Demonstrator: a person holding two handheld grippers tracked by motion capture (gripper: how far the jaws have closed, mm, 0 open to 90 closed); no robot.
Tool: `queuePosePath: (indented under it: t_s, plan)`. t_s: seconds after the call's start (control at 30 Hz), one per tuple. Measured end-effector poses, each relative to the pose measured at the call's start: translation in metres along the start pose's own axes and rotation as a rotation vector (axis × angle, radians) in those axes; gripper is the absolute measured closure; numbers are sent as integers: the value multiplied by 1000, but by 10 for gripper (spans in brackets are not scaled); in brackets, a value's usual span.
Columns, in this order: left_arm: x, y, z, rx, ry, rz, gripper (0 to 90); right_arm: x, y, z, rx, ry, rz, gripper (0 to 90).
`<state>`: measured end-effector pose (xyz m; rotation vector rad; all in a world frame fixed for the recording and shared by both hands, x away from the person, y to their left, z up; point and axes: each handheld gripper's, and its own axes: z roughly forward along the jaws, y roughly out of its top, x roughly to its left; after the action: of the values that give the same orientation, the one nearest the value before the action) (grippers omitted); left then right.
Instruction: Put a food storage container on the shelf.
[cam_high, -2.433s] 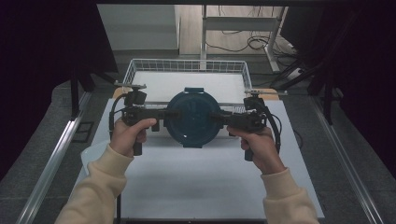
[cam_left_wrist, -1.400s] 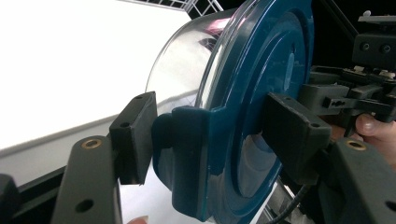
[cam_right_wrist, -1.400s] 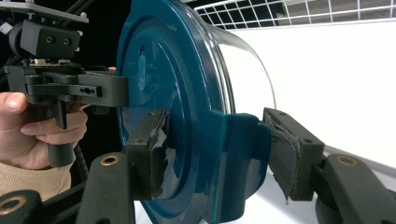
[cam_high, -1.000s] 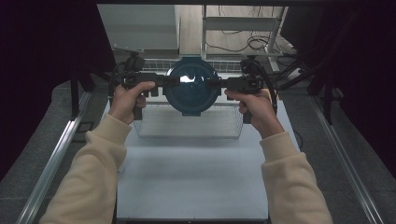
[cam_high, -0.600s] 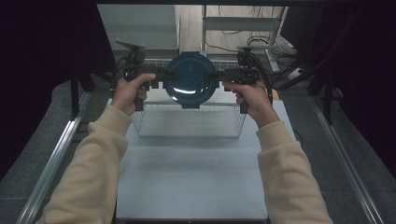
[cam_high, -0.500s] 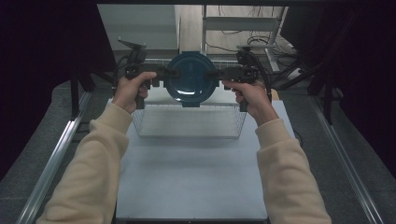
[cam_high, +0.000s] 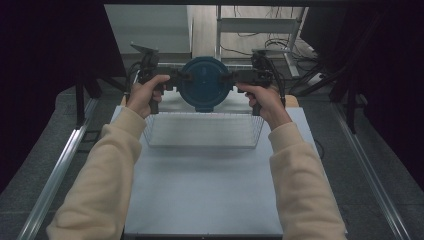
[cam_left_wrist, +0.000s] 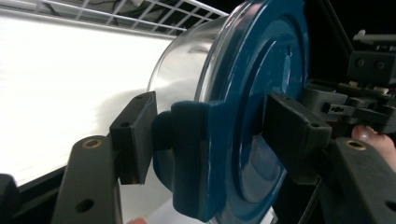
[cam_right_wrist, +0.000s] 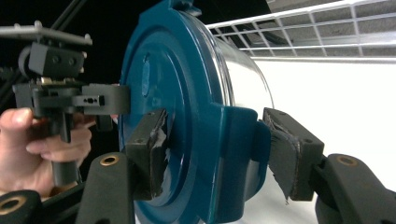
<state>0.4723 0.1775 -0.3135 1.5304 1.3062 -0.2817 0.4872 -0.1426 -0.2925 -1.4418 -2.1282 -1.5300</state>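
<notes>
Both grippers carry the blue-lidded container (cam_high: 206, 82) up-frame from mid-surface to above the wire basket (cam_high: 202, 131), left gripper (cam_high: 176, 80) & right gripper (cam_high: 233, 77) fingers clamped on its side latches.

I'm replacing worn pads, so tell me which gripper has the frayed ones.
The right gripper: its pads are torn and frayed at the edges, while the left gripper has smooth pads. Both clamp the blue-lidded container.

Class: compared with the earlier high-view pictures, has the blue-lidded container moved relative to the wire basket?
Yes. The blue-lidded container has gone from in front of the wire basket to above its far edge.
</notes>
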Motion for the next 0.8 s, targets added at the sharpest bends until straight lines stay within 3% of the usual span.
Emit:
queuePosePath:
  t_s: [0.23,0.5,0.7,0.8]
  plan:
    - [13,5,12,-32,-1,-84,360,-15,7,12,-7,-6,113,401]
    - [20,6,21,-48,-5,-110,355,-29,7,20,0,1,221,383]
    - [20,5,23,-63,-4,-103,353,-34,4,19,-8,15,230,377]
    - [18,4,22,-73,-12,-95,300,-29,2,20,-15,-12,189,287]
